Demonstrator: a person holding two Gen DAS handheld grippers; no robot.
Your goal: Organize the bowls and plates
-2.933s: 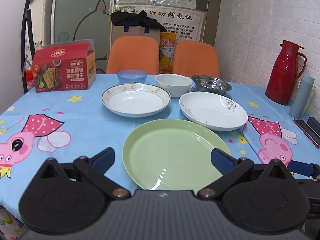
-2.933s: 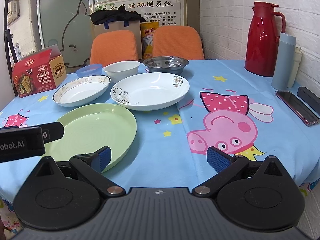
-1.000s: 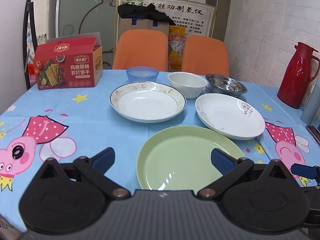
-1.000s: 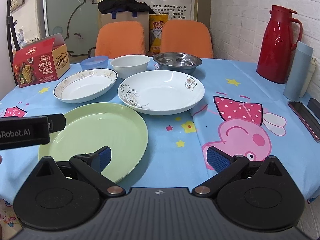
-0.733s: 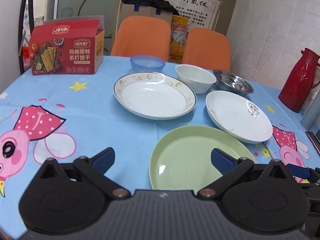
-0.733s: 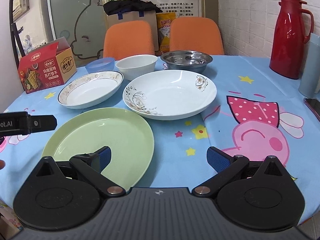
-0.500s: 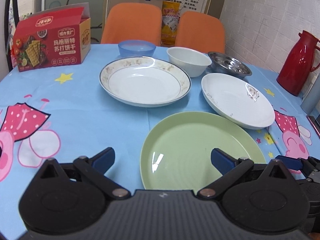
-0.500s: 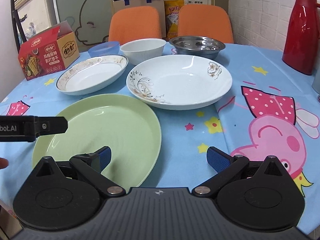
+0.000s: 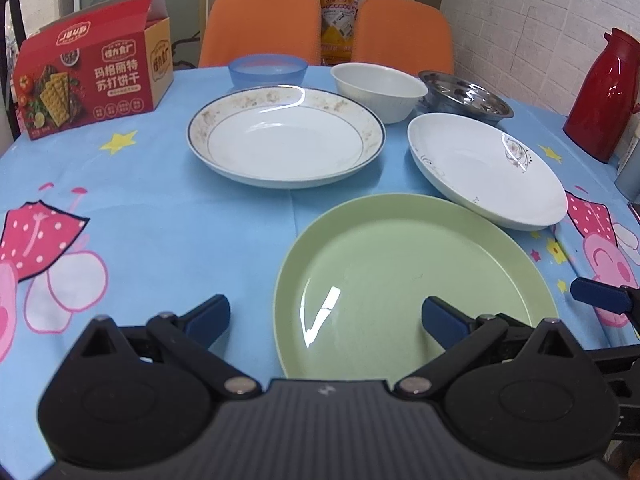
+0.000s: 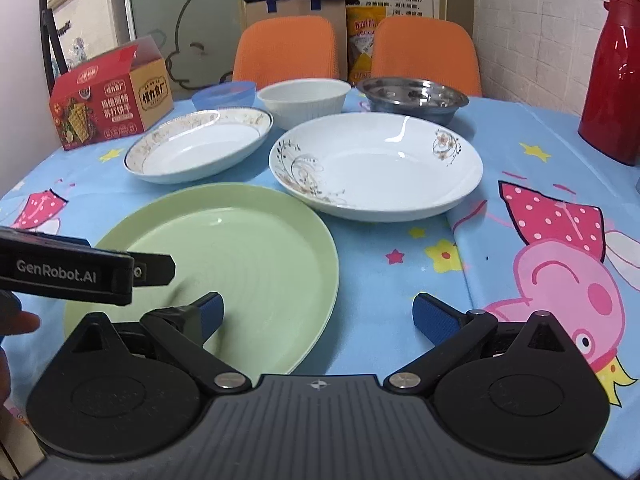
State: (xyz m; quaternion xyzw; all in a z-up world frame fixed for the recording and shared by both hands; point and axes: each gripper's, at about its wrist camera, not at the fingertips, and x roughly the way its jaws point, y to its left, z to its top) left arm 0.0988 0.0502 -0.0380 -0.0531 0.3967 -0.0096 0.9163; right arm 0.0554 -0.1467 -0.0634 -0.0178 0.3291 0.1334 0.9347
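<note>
Jaws of both tools stand spread, gripping nothing. Left gripper (image 9: 324,318) straddles the green plate's (image 9: 412,276) near-left rim; right gripper (image 10: 318,312) straddles its right rim. At twelve o'clock lies the gold-rimmed plate (image 9: 286,136), at two the floral plate (image 9: 486,170). Beyond stand the blue bowl (image 9: 268,70), white bowl (image 9: 378,90) and steel bowl (image 9: 466,98).
</note>
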